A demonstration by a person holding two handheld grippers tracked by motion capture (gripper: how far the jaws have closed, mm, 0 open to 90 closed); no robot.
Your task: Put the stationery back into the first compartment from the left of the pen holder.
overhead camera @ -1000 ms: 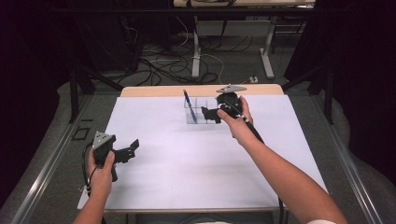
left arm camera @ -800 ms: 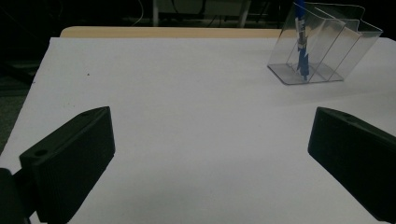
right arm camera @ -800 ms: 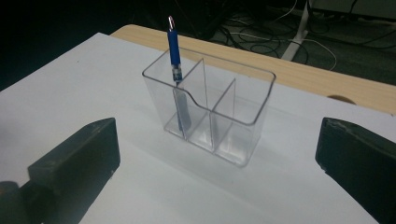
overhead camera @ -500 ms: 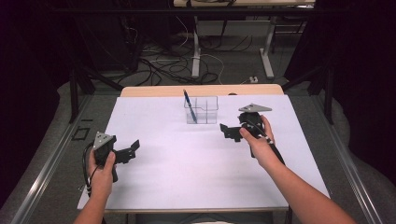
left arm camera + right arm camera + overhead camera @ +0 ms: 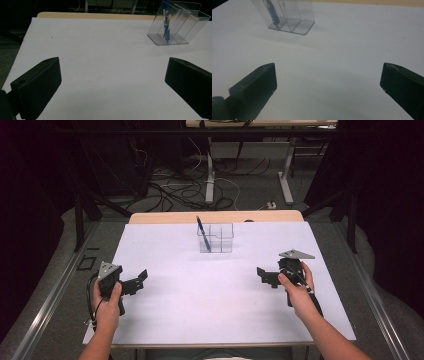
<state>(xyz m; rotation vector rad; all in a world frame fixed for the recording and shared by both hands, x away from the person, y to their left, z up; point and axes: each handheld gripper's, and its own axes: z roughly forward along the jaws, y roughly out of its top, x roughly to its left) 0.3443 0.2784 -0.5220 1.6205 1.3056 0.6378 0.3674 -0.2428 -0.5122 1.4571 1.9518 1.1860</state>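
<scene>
Your right gripper (image 5: 266, 276) hangs over the right side of the table (image 5: 210, 315), jaws spread wide, nothing between them. In the right gripper view the 2 jaws stand far apart with bare white tabletop between. Your left gripper (image 5: 136, 282) sits at the left edge, jaws also spread and empty; the left gripper view shows the same wide gap over bare table. Both grippers point inward, well apart from each other.

The holder (image 5: 217, 239), clear plastic with 2 compartments visible, stands upright near the far edge, centre, well apart from both grippers. The pen (image 5: 201, 233), blue, stands in its left compartment as seen from the high view, leaning left, tip down on the base. Same pen shows in the left gripper view (image 5: 166, 23) and the right gripper view (image 5: 273, 12).
</scene>
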